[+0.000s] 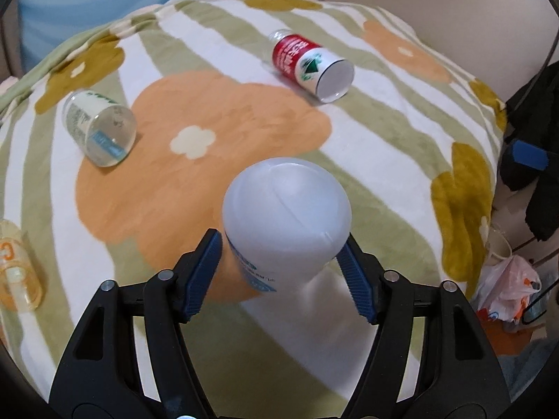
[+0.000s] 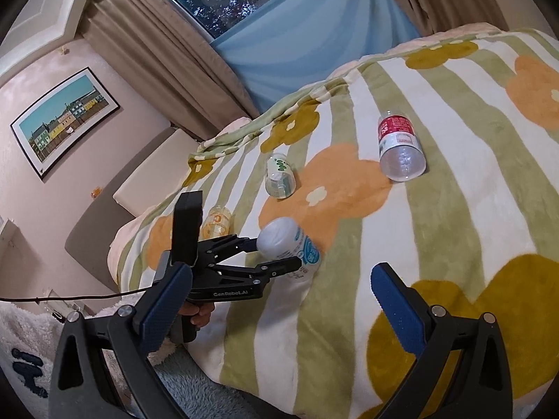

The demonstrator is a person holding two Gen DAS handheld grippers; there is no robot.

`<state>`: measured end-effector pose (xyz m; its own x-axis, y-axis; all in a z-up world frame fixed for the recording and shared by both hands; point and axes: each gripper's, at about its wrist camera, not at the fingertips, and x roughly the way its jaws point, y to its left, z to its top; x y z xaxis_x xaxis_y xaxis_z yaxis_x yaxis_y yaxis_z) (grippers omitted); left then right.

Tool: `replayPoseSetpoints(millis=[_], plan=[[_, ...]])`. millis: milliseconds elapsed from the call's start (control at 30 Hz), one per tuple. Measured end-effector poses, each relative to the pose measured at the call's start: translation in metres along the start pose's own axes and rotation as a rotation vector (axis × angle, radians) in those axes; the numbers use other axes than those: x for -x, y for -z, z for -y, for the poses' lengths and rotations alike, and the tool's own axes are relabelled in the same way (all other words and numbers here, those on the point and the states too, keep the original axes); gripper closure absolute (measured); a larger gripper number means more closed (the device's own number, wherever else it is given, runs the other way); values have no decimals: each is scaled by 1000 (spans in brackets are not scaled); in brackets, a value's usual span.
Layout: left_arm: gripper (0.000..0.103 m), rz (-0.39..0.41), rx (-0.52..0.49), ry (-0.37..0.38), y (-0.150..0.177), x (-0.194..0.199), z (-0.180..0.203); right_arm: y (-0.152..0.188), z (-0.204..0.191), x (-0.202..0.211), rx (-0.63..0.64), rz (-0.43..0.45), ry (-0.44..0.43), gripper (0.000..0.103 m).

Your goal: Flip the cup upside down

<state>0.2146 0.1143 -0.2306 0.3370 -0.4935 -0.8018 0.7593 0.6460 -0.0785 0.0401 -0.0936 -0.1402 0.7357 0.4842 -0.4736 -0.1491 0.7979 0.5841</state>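
Up close in the left wrist view: left gripper (image 1: 279, 272) clamped on a frosted white cup (image 1: 286, 209), tipped over, rounded base toward the lens, low centre of frame above the flower blanket (image 1: 384, 146). Only from the right wrist view: knuckles around the left handle at lower left, blue-printed label on the cup (image 2: 290, 244), picture on the wall. Right gripper (image 2: 276, 310) spread wide, holding nothing.

Left gripper (image 2: 279, 255) clamps white cup (image 2: 288, 244); right gripper (image 2: 279, 303) open.
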Motion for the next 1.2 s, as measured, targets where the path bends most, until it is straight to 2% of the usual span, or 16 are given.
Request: replayPoseSetpoints(millis=[33,100,200,333,500,633,733,800,900,1033,1200], plan=[[17,-3,2,-13,0,1,-1,0,-1,0,1,-1,-2,0],[6,10,-3,-27,1,7,-1,0,-2,-2,4,-1,-1,0],[6,15,-21,-30,0,18,1,0,-5,-4,16,-9,18,0],[6,19,-21,-53,3,36,1,-3,-11,-9,40,-31,97,0],[6,110,47,-81,5,90,-5,-12,-23,-7,76,-31,197,0],[6,248,129,-144,1,152,-7,-31,-51,8,182,44,274,0],[5,377,192,-237,2,206,-3,-46,-81,23,274,139,323,0],[1,446,225,-297,6,233,2,-53,-101,32,328,202,356,1],[0,546,276,-387,18,273,13,-57,-127,41,381,281,399,1],[0,605,314,-452,37,299,23,-54,-146,44,400,340,462,1],[0,644,336,-503,59,308,35,-39,-162,41,442,388,510,1]])
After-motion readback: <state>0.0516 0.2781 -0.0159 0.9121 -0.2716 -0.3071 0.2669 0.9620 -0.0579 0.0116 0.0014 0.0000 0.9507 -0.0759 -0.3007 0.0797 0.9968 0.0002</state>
